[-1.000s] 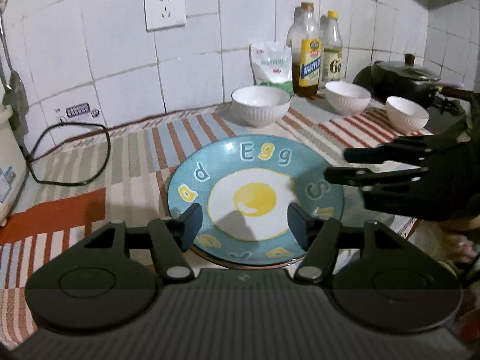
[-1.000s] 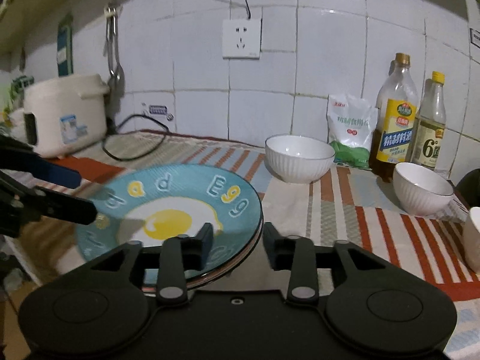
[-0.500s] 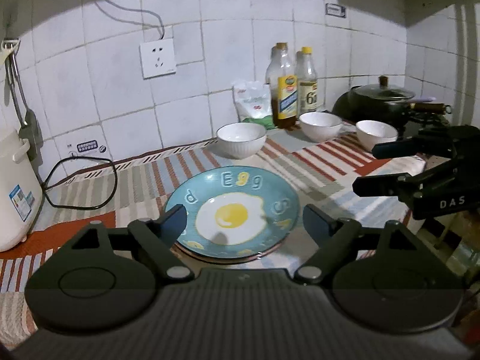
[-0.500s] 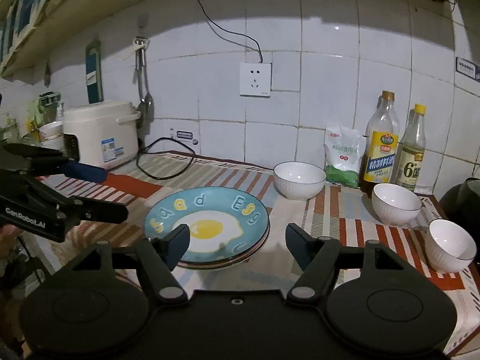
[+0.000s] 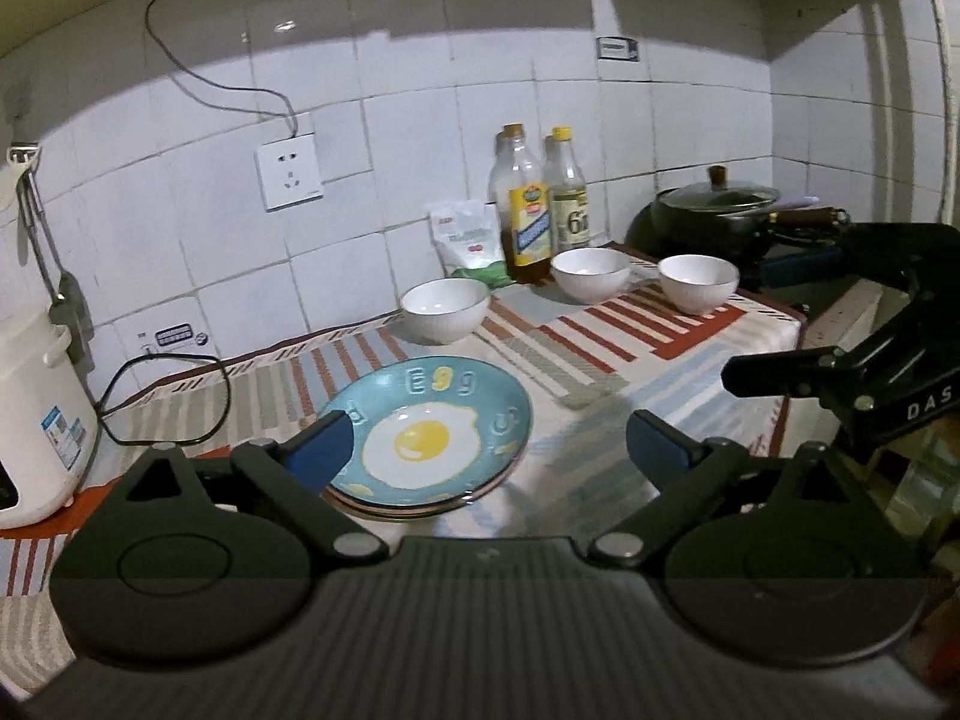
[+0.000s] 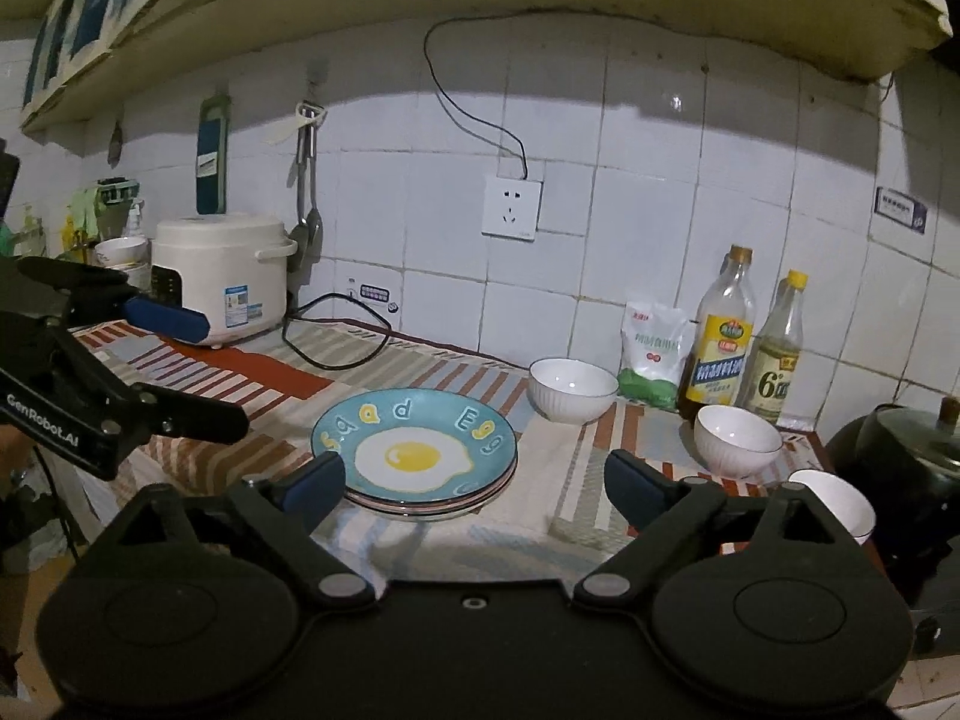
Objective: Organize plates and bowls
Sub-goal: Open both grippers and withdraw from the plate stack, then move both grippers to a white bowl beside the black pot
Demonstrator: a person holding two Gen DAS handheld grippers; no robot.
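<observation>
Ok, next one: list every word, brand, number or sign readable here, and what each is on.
"Egg": blue plate, raised letters at the rim; its other rim letters don't form a word I can read.
"GenRobot.AI": left gripper body.
"DAS": right gripper body, cut off at the frame edge.
"6": label of the yellow-capped bottle.
Too small or blurred: oil bottle label, white pouch, rice cooker sticker, wall sign.

Both grippers are hanging up off the counter right now, angled a bit downward. The left gripper [image 5: 486, 450] is sitting with its jaws spread wide — they've just been opening, nothing between them. Same deal with the right gripper [image 6: 474, 483] — jaws just been opening, standing wide and empty, the two grippers side by side.
</observation>
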